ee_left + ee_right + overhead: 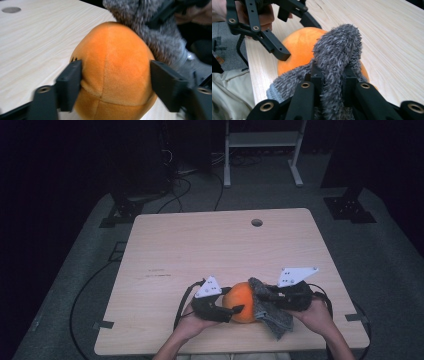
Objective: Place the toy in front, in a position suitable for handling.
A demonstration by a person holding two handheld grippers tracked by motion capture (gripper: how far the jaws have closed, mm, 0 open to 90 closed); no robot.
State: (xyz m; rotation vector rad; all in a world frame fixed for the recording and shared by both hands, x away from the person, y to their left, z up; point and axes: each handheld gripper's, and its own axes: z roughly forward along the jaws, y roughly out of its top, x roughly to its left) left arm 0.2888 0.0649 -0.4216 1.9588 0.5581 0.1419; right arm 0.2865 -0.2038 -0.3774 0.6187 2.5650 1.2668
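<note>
An orange plush ball (241, 301) rests on the wooden table (200, 245) near its front edge. My left gripper (115, 82) reaches in from the left, a black jaw against each side of the ball (112, 62), and the left pad dents the plush a little. A grey fuzzy cloth (272, 317) lies against the ball's right side and trails onto the table. My right gripper (332, 77) is shut on a fold of this cloth (337, 45), which bunches up above the jaws and partly hides the ball (299, 42).
A round cable hole (256, 222) sits near the table's far edge. Light wood stretches from the ball to that edge. Cables and dark stand feet lie on the grey floor beyond. A white frame (262, 140) stands at the back.
</note>
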